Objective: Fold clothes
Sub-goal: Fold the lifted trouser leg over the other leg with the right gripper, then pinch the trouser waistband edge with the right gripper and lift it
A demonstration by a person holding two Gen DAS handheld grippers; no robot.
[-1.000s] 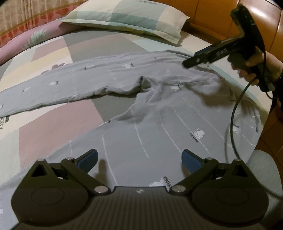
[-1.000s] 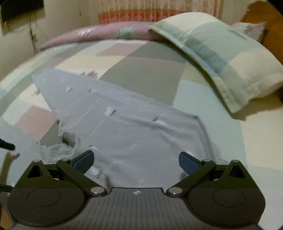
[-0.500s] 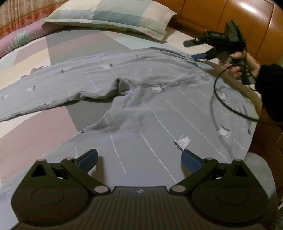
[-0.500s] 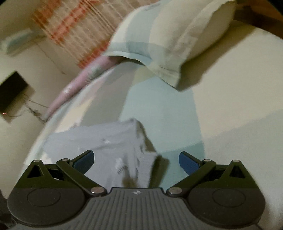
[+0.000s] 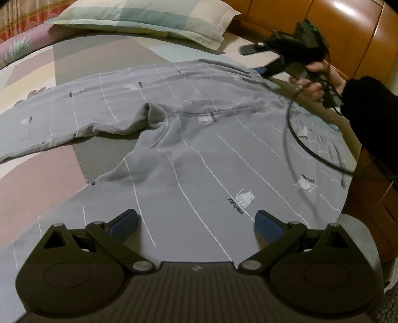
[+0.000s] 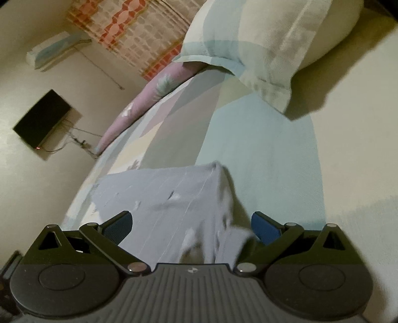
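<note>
Grey striped cotton trousers (image 5: 199, 139): lay spread flat on the pastel patchwork bed sheet (image 5: 37, 179), below the checked pillow (image 5: 149, 17). Your left tongs (image 5: 196, 221): spread wide above one leg. Your right tongs (image 6: 191, 223): spread, straddling the waistband corner.

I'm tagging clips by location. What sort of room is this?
Most likely a home bedroom: grey pyjama trousers lie spread on a bed with a patchwork sheet, a pillow sits by the wooden headboard, and a dark screen hangs on the wall.
</note>
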